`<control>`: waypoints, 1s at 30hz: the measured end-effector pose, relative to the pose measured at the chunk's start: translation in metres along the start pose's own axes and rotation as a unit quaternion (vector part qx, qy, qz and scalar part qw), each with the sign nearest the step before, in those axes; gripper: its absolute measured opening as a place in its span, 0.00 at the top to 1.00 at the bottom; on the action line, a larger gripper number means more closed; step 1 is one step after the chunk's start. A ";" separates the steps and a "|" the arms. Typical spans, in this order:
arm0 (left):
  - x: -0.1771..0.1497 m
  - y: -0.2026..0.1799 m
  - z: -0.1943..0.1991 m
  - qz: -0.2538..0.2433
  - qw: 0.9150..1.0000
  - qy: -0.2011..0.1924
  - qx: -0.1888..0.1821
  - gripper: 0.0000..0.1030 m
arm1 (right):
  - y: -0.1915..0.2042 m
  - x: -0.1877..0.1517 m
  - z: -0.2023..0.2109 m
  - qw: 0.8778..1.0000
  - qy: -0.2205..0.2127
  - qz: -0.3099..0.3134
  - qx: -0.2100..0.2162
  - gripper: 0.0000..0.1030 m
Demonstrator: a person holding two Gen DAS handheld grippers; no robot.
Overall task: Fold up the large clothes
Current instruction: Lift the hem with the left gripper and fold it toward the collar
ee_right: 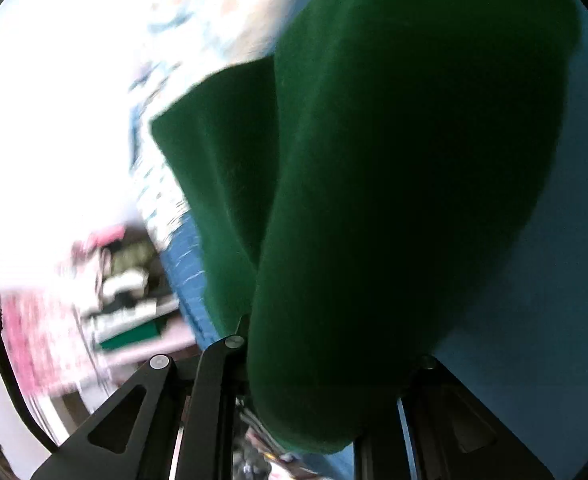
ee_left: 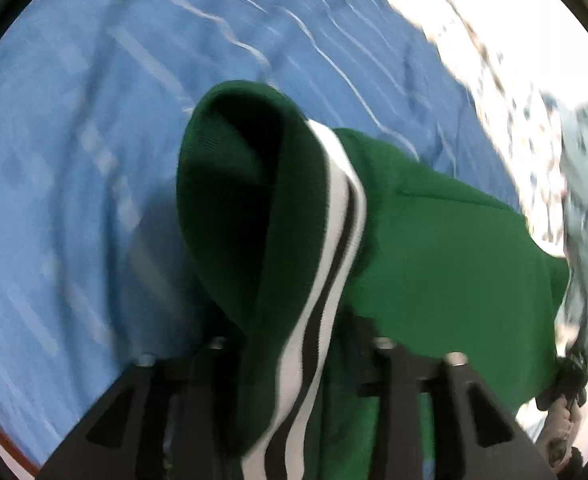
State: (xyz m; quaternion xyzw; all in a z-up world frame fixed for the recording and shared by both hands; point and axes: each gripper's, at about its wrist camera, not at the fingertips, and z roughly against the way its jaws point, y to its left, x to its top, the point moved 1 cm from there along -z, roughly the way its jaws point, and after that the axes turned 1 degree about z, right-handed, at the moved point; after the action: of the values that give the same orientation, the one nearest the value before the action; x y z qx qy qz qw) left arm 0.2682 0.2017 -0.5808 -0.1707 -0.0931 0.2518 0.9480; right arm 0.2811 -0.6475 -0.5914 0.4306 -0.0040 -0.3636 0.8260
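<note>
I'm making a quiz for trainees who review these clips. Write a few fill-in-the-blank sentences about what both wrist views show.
1. The garment gripped in the left tongs is mainly ____ in colour.
2. Its ribbed band carries white and ____ stripes.
3. Under the garment lies a sheet coloured ____.
4. In the right wrist view, the right tongs are shut on ____ cloth.

Missing words: green; black; blue; green

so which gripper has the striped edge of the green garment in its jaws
The left gripper: the white-and-black striped band of the green garment runs down between its jaws. The right gripper holds only plain green cloth.
</note>
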 end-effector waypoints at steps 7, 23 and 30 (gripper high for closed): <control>0.021 -0.017 -0.002 -0.052 0.998 0.034 -0.001 0.42 | -0.066 -0.014 0.004 0.996 0.018 -0.077 -0.052 0.61; -0.118 -0.059 0.100 -0.007 0.977 -0.160 0.142 0.08 | 0.158 0.030 0.002 0.915 -0.036 0.300 -0.269 0.32; -0.118 -0.088 -0.010 -0.010 0.976 -0.097 0.195 0.08 | 0.151 0.135 -0.082 0.888 0.071 0.371 -0.262 0.35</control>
State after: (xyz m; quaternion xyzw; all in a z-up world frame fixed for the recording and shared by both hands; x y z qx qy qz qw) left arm 0.2088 0.0675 -0.5681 0.0434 -0.1352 0.2711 0.9520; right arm 0.4969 -0.6159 -0.5769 0.1906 -0.0094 0.0127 0.9816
